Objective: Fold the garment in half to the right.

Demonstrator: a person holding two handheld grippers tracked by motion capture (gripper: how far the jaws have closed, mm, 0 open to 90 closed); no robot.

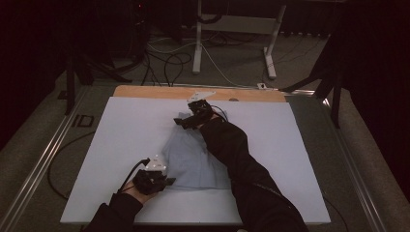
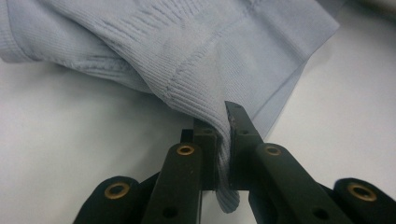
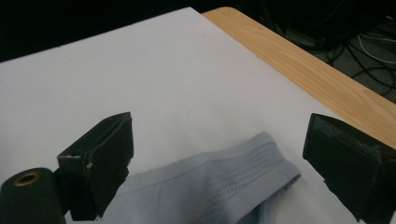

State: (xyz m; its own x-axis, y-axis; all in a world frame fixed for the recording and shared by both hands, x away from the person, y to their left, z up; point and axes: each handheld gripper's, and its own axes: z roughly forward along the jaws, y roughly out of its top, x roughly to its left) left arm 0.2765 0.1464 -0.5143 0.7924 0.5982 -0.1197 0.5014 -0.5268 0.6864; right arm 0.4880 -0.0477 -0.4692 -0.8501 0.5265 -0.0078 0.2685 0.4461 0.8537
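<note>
Garment [image 1: 193, 159] x1, grippers x2: left [image 2: 223, 135] pinching hem, right [image 3: 219, 154] spread.

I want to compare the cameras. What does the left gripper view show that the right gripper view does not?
Left gripper view: the left gripper has its jaws shut on a ribbed edge of the light blue garment, pinched between them. Right gripper view: the right gripper has its jaws wide apart above another edge of the garment, not touching it, with the wooden table edge and floor cables behind. Both show the garment lying on the white board.
</note>
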